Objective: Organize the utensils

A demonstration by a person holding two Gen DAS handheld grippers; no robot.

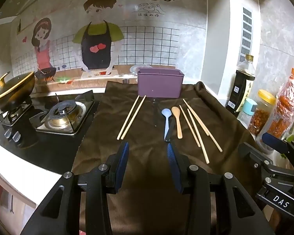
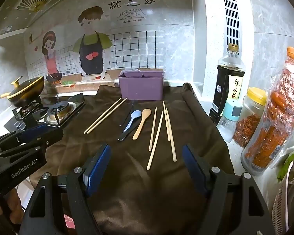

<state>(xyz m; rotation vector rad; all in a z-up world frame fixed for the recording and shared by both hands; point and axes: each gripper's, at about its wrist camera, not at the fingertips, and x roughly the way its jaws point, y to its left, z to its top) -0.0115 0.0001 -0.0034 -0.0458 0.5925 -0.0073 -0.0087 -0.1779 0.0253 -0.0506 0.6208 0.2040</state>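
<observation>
Both claws, left gripper [image 1: 148, 152] and right gripper [image 2: 146, 154], hang wide open and empty near the cloth's [image 2: 201, 129] front edge; those chopsticks [image 2: 167, 129] look light, stiff, slippery, best pinched mid-length.

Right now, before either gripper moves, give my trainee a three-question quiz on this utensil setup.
1. True or false: the purple holder stands at the far edge of the brown cloth.
2. Which lies directly beside the wooden spoon? A) blue spoon B) soy sauce bottle C) pot
3. Fill in: the left gripper and right gripper both hold ____.

Key: 1 true; 2 A; 3 nothing.
</observation>
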